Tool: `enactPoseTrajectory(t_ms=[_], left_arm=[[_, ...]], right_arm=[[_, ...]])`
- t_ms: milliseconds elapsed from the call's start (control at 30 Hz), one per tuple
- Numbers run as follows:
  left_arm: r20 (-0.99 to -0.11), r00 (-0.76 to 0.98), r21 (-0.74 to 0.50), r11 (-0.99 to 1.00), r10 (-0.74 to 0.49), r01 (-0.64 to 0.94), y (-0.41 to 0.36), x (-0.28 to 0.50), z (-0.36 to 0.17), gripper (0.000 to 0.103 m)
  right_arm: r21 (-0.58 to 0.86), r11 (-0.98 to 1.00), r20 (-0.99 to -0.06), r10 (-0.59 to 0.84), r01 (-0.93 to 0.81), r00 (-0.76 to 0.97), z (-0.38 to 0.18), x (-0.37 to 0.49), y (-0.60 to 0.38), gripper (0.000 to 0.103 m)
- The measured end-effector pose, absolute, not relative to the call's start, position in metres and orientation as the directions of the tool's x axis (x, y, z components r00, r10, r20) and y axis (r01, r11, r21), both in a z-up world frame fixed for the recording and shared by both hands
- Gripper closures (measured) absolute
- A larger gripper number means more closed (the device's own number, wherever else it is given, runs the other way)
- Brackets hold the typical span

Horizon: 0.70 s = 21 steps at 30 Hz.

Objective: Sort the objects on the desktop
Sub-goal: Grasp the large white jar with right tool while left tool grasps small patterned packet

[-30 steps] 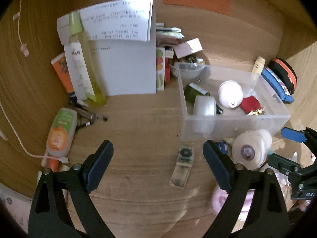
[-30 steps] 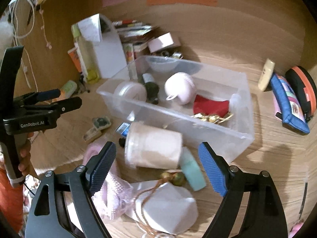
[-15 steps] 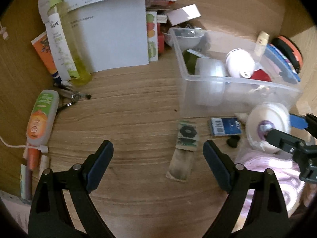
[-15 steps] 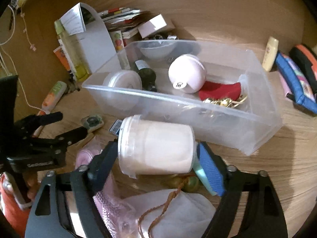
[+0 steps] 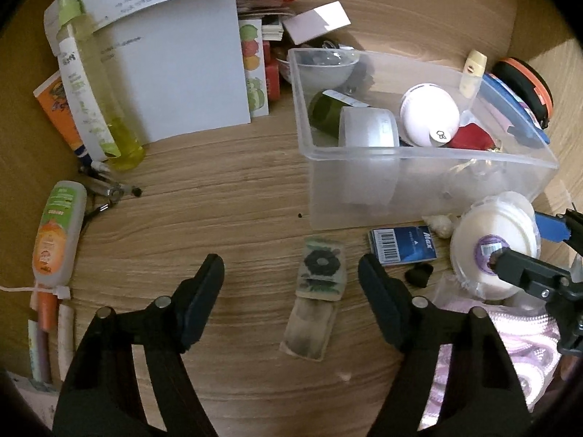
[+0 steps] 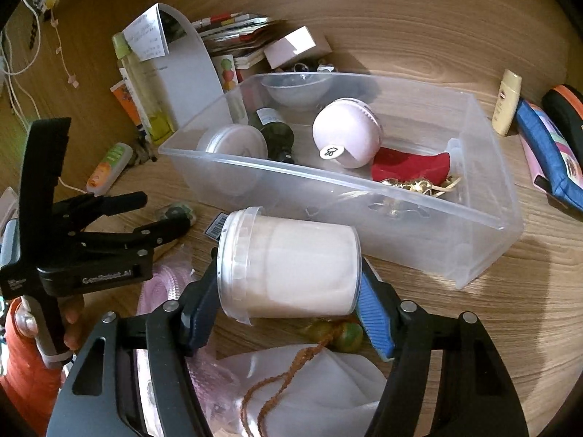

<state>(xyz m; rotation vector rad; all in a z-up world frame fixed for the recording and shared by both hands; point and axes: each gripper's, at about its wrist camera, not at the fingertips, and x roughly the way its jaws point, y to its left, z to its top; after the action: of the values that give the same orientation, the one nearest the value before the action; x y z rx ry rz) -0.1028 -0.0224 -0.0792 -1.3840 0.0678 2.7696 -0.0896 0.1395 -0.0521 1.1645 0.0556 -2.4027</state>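
My right gripper (image 6: pixel 288 302) is shut on a white plastic tub (image 6: pixel 288 266) that lies on its side, just in front of the clear plastic bin (image 6: pixel 364 189); the tub also shows in the left wrist view (image 5: pixel 492 244). The bin (image 5: pixel 419 160) holds a white jar, a green bottle, a pale round ball, a red pouch and gold bits. My left gripper (image 5: pixel 291 280) is open and empty, low over the desk, with a flat green-patterned sachet (image 5: pixel 317 284) between its fingers. A blue box (image 5: pixel 400 244) and a small black piece (image 5: pixel 419 273) lie right of the sachet.
A tall yellow bottle (image 5: pixel 91 98), white folded paper (image 5: pixel 175 69), an orange tube (image 5: pixel 54 233) and pens stand at the left. Books and a pink card lie behind the bin. Blue pencil case (image 6: pixel 546 153) and orange case at right. Pink cloth (image 5: pixel 510 346) and a white bag (image 6: pixel 309 389) lie near.
My right gripper moved forward and closed on the white tub. My left gripper moved down and forward toward the sachet and stayed open.
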Motion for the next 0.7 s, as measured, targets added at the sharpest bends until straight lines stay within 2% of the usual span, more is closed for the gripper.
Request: enactPoseTrajectory(t_ms=[100,233,300,700], left_arm=[[-0.806,-0.591,0.011,-0.998,0.028,-0.061,-0.023,-0.107,-0.081,0.048],[-0.812,-0.584,0.009,-0.999,0.021,-0.047,-0.024,-0.109,-0.084,0.062],[-0.813,-0.582,0.005,-0.999,0.024,-0.049,-0.025,-0.109,-0.084,0.078],[-0.788,-0.616,-0.033,-0.999,0.026,0.000,-0.042,-0.092,-0.069,0.079]], right_arm=[[0.164,-0.890,-0.748,-0.393,0.425,-0.534,-0.050,-0.089,0.142,0.039],[0.184,-0.888,-0.736,-0.409,0.422,-0.540,-0.045,-0.087,0.149,0.039],[0.183,-0.886,-0.726,-0.415,0.426,-0.549,-0.041,-0.085,0.151,0.039],[0.205,-0.871,-0.686,-0.454,0.448,-0.569,-0.021,-0.075,0.163,0.039]])
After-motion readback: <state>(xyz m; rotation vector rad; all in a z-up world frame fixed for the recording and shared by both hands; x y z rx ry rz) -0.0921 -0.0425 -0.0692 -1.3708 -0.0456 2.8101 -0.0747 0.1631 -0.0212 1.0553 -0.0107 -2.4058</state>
